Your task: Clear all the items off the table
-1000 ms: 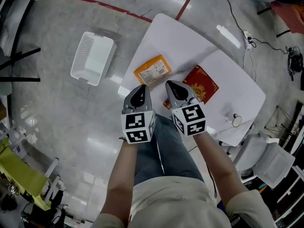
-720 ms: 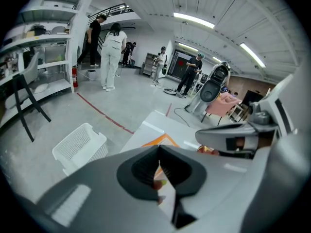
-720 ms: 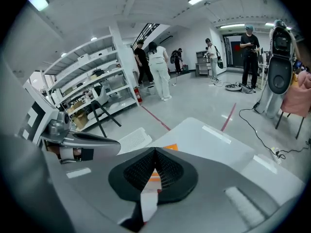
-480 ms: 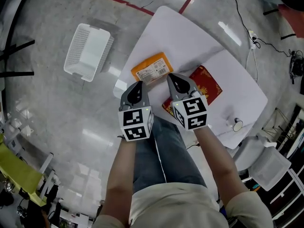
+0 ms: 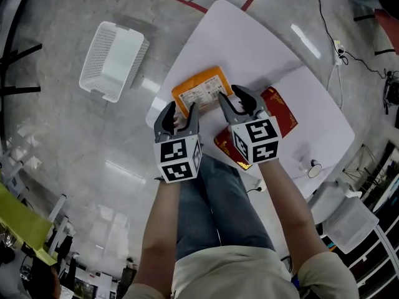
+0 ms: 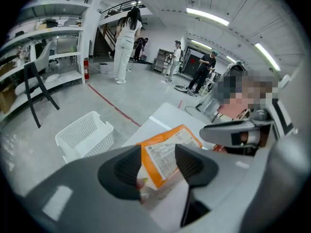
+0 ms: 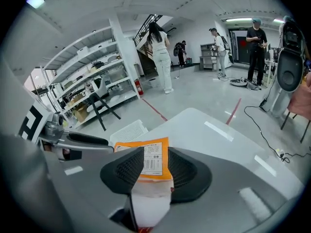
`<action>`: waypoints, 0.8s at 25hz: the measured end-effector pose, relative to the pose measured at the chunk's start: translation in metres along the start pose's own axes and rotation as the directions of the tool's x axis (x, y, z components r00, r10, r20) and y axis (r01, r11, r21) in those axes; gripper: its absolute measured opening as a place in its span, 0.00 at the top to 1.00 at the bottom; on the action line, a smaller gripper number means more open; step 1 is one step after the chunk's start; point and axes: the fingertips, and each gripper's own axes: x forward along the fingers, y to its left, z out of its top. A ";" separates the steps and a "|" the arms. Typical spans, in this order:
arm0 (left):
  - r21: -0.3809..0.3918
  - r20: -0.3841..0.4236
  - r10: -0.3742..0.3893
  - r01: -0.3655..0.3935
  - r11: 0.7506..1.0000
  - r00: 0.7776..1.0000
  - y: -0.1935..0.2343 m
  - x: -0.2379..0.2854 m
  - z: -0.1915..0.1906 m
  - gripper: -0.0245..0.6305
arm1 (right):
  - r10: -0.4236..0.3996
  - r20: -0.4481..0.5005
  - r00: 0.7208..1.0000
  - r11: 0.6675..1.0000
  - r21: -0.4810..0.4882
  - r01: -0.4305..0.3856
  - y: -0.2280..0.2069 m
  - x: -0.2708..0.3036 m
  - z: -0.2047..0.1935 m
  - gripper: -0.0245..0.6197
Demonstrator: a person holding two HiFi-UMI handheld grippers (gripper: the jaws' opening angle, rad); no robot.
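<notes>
Orange and glossy, flat on the worktop (image 5: 249, 42) close to its near edge: a packet (image 5: 201, 90), printed label up. Just beside it, past its right end, a red book (image 5: 274, 111) with gold print, running down to the same edge. Near the right corner, a small round thing (image 5: 313, 165), too small to name. Nothing lifted yet, so clearing apparently only starting.

Held side by side over the near edge, the left tool (image 5: 181, 114) and right tool (image 5: 240, 99), both tipped down at the packet. Likely meant to take it from two sides, or to pick one item each; cannot tell which. Jaws of both just now opening: moderately apart on the left, narrower on the right, gripping nothing. Packet lined up in each gap but lying beyond the tips, unpressed.

Only from the head view: the whole layout, with a white basket (image 5: 113, 60) on the floor off the worktop's left edge, well apart, probably the drop point. Only from the left tool view: the basket's mesh walls and open top, upright. Only from the right tool view: the barcode end of the packet's label. Absent from both tool views: the small round thing.
</notes>
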 end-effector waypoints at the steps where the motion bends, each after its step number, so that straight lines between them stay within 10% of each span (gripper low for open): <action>1: -0.008 -0.006 0.003 -0.003 1.000 1.000 0.001 0.002 -0.002 0.62 | 0.000 -0.002 1.000 1.000 -0.004 0.000 -0.001 0.003 0.000 0.72; 20: -0.100 -0.104 -0.034 0.023 0.995 0.994 0.011 0.046 -0.027 0.43 | 0.091 -0.112 0.989 0.996 0.019 -0.090 -0.013 0.052 -0.020 0.52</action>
